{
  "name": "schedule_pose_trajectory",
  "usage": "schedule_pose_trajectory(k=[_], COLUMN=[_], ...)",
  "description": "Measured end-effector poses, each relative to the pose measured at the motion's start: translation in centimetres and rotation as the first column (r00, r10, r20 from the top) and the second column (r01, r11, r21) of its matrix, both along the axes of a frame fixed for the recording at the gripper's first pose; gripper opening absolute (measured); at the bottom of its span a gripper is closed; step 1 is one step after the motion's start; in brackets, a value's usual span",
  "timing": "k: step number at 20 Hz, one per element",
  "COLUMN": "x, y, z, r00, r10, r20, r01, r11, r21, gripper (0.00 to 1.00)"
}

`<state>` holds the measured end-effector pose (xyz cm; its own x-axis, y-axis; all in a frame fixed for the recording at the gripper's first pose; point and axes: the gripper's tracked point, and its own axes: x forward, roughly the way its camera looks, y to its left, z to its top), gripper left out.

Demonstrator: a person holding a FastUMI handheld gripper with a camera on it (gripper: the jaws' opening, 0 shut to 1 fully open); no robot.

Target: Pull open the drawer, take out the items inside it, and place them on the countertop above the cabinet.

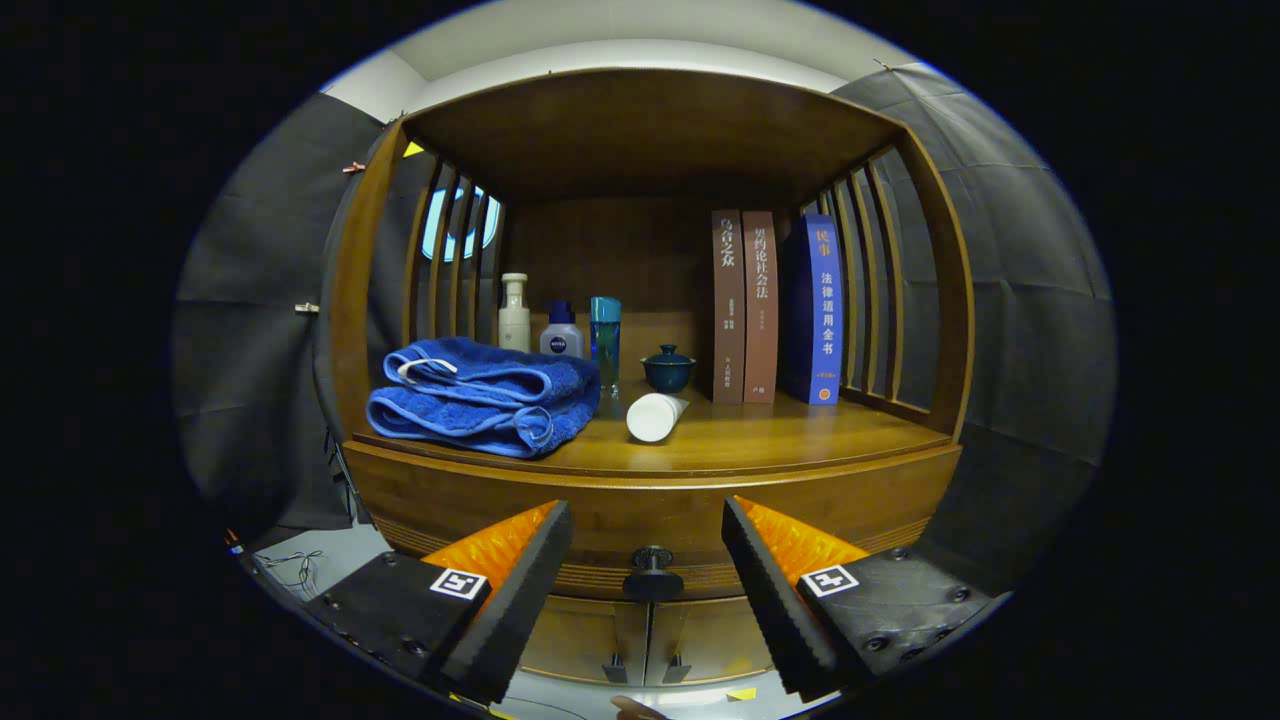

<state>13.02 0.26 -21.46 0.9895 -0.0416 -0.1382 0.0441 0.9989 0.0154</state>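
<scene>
Two fingers of the claw [647,560] spread wide in the gripper view, nothing held between them. Drawer knob [652,572], dark and round, sits in the gap between the fingers, just ahead of them, touched by neither. Knob is mounted on the drawer [650,520], the curved wooden front directly under the worktop [760,440]; drawer looks closed, front flush with the cabinet. Cabinet doors [650,635] below the drawer, at 6 o'clock from the knob, shut.

Beyond the fingers, on the worktop: folded blue towel [485,395] at 10 o'clock from the knob, near the front edge. White tube [655,415] lying on its side at 12 o'clock, cap end facing the camera, just beside the towel's right end. Behind the towel, a cream pump bottle [514,312], a small white bottle with dark cap [561,330] and a tall clear blue bottle [605,340], all upright in a row. Dark teal lidded cup [668,368] behind the tube. Two brown books [744,305] and one blue book [822,308] stand upright at 1 o'clock, blue one against the right slatted side [860,290].

Fingertip of a person [640,708] just visible at 6 o'clock, below the doors.
</scene>
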Motion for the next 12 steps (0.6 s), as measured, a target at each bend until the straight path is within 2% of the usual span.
schedule_pose_trajectory(k=[12], x=[-10.0], y=[-0.4], z=[7.5], r00=[0.998], r10=[0.014], r20=[0.066], r01=[-0.014], r11=[1.0], r21=[-0.002], gripper=[0.98])
